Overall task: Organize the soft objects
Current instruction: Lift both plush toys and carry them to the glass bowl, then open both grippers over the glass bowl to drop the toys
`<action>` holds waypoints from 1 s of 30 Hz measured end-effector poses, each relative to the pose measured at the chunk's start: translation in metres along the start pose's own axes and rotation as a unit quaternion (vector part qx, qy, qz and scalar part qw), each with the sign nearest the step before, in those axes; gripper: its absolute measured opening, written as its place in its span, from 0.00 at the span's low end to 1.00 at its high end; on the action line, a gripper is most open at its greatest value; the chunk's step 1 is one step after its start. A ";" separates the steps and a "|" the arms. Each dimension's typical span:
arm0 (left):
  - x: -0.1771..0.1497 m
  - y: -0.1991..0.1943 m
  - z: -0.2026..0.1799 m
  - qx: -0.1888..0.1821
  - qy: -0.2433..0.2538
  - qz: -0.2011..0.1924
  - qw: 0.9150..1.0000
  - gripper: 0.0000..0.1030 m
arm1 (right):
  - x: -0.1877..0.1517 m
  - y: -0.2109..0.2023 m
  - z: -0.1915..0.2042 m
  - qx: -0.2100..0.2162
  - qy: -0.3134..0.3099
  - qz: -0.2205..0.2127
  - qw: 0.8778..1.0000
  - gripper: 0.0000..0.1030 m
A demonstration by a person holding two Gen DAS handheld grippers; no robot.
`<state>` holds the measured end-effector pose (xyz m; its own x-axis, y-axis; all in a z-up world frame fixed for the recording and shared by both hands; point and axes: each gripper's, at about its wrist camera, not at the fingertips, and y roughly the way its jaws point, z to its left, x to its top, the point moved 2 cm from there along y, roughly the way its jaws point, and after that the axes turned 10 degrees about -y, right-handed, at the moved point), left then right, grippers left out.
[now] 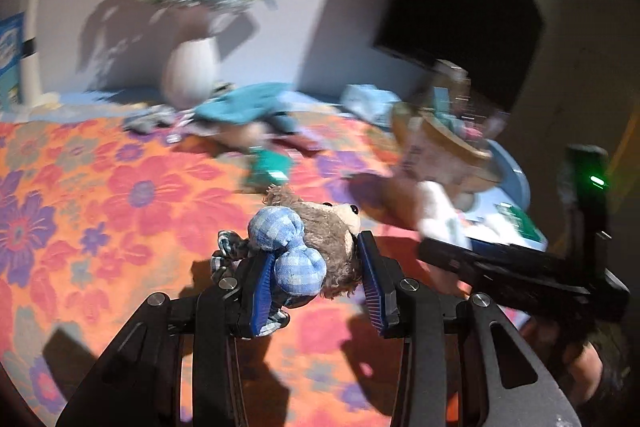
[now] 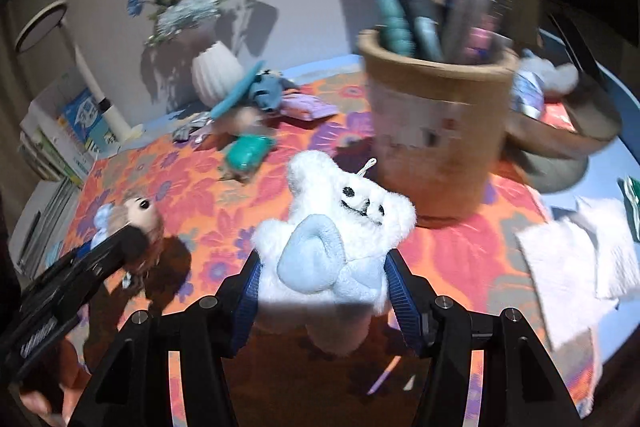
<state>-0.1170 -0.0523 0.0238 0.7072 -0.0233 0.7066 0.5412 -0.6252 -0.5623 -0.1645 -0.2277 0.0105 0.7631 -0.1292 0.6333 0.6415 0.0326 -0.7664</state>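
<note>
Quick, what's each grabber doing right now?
Left gripper: closed on the brown plush toy.
Right gripper: closed on the white plush toy.

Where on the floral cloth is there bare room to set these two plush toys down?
Bare cloth lies on the near left, in front of the teal pouch. Crowded: the pile by the white vase, and the right side with the pen cup, wooden bowl and tissues.
</note>
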 end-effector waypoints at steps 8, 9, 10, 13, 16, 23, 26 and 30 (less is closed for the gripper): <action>-0.004 -0.003 -0.076 -0.092 0.056 0.010 0.994 0.34 | 0.004 -0.051 -0.063 -0.049 0.062 -0.042 0.996 0.56; -0.002 -0.002 -0.089 -0.102 0.065 0.011 0.993 0.34 | 0.005 -0.057 -0.070 -0.054 0.071 -0.047 0.995 0.56; 0.000 -0.001 -0.100 -0.112 0.072 0.011 0.991 0.34 | 0.005 -0.066 -0.083 -0.062 0.086 -0.055 0.993 0.56; 0.007 0.004 -0.133 -0.144 0.090 0.016 0.985 0.34 | 0.007 -0.083 -0.110 -0.077 0.112 -0.071 0.988 0.56; 0.020 0.013 -0.166 -0.188 0.096 0.028 0.977 0.34 | 0.013 -0.101 -0.143 -0.088 0.137 -0.087 0.983 0.56; 0.067 0.047 -0.238 -0.203 0.094 0.045 0.974 0.34 | 0.037 -0.130 -0.198 -0.109 0.173 -0.131 0.970 0.56; 0.088 0.069 -0.256 -0.159 0.092 0.046 0.982 0.34 | 0.050 -0.130 -0.215 -0.111 0.179 -0.138 0.968 0.56; 0.112 0.109 -0.270 -0.117 0.076 0.083 0.987 0.34 | 0.068 -0.120 -0.230 -0.107 0.180 -0.142 0.967 0.56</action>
<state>-0.1019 -0.3335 0.1575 0.6913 -0.2460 0.6794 0.2917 -0.7652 -0.5739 -0.2079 -0.4679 0.1211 0.4568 -0.4408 0.7727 0.7614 -0.2554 -0.5959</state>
